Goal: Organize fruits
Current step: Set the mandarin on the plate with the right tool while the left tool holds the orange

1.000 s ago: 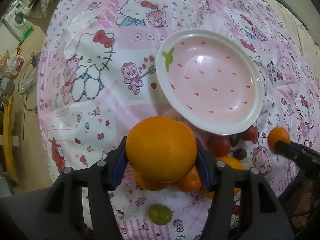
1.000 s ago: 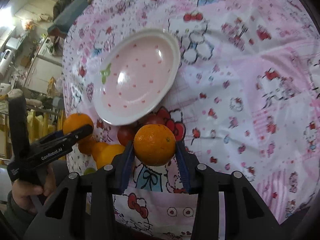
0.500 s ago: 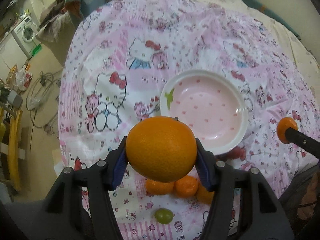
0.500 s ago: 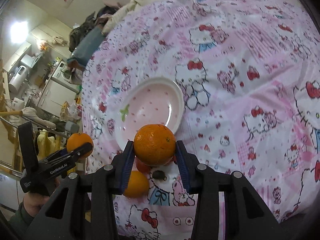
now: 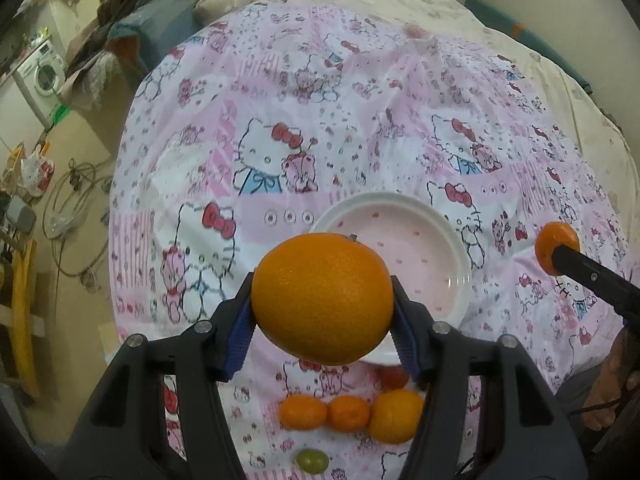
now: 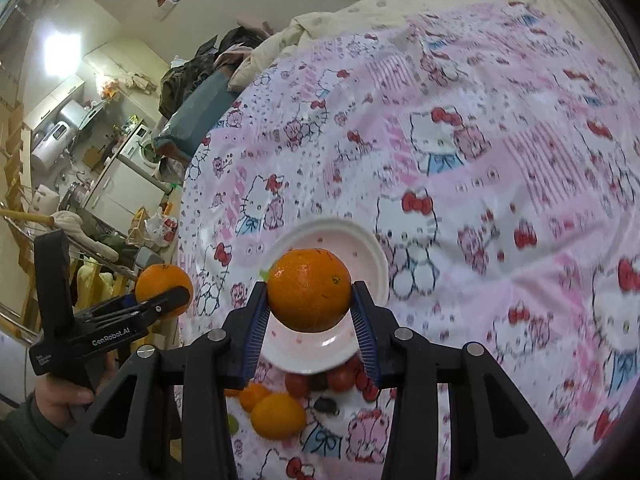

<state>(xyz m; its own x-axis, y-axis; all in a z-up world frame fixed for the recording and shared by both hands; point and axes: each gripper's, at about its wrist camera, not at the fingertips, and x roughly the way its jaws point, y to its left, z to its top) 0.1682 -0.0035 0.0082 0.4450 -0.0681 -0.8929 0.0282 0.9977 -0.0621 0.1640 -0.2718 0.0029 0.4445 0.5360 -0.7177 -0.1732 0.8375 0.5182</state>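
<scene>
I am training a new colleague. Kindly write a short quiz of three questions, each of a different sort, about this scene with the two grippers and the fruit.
1. True or false: the pink plate already holds fruit.
2. Multiple choice: what is between the pads of the left gripper? A) a green grape B) a large orange C) a red tomato
3. Short answer: what does the right gripper hold, and where is it relative to the plate in its own view?

Key
1. False; the plate is empty.
2. B; the large orange is clamped, while the green grape lies on the tablecloth.
3. A smaller orange, in front of the plate.
</scene>
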